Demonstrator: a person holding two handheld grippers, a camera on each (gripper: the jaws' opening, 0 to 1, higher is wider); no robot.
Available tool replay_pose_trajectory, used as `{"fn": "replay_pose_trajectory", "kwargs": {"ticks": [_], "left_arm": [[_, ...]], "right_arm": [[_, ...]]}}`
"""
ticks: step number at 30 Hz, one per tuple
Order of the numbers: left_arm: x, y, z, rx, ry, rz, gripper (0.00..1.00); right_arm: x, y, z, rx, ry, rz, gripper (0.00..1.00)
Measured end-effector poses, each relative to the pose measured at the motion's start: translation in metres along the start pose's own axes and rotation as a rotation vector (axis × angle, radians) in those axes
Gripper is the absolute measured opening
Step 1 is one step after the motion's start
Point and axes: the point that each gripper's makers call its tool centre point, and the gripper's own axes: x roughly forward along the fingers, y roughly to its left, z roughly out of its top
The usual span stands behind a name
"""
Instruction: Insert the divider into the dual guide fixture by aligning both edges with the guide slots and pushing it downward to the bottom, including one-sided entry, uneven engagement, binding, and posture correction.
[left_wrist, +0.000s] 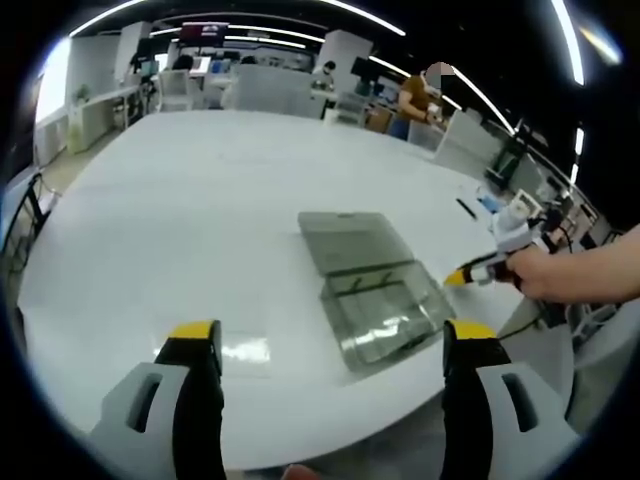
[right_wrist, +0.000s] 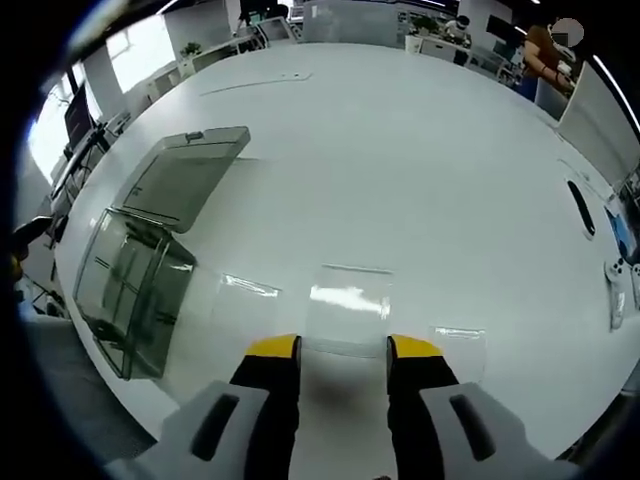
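In the right gripper view the right gripper (right_wrist: 343, 352) has its yellow-tipped fingers (right_wrist: 272, 350) spread, released, with the near edge of a clear divider (right_wrist: 347, 312) lying flat on the white surface (right_wrist: 420, 170) just ahead of the gap; contact cannot be told. Two more clear sheets lie beside it, one on each side. Far to the left stands the smoky transparent fixture (right_wrist: 135, 280), its lid (right_wrist: 185, 175) swung open behind it.

In the left gripper view the left gripper (left_wrist: 335, 345) is wide apart, grasping nothing, above the surface's near edge. The fixture (left_wrist: 385, 315) sits ahead to the right, and a hand (left_wrist: 545, 270) brings the other gripper beside it.
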Motion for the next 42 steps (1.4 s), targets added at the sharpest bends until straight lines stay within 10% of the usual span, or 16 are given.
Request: {"fn": "replay_pose_trajectory", "kwargs": {"ticks": [42], "left_arm": [[0.004, -0.016, -0.002, 0.017, 0.008, -0.032, 0.89]], "right_arm": [[-0.016, 0.007, -0.006, -0.043, -0.020, 0.084, 0.28]]}}
